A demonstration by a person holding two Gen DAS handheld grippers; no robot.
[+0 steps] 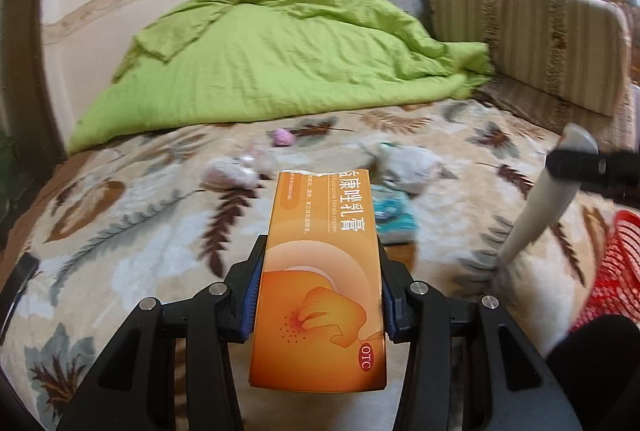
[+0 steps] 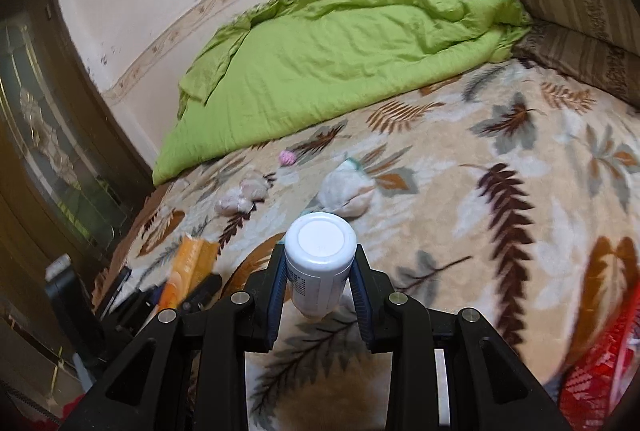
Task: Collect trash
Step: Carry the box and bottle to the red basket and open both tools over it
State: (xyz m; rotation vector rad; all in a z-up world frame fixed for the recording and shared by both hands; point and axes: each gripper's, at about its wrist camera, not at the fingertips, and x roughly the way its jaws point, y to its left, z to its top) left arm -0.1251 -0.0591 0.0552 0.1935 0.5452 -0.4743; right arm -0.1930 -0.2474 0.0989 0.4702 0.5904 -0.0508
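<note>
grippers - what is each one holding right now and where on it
The left gripper clamps the orange cream box across its long sides, near the lower half. The right gripper grips the white bottle around its body, just behind its flat end.

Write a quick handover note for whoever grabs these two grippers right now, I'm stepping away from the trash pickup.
Left gripper: shut on the orange cream box, held above the bed.
Right gripper: shut on the white bottle, also in the air.
Red basket: at the right edge of the bed; neither item is in it yet.
Still on the leaf-print blanket: two crumpled tissue wads, a crumpled white wrapper, a small pink scrap, and a teal packet.
Left to do: probably drop both held items in the basket, then collect the rest.
</note>
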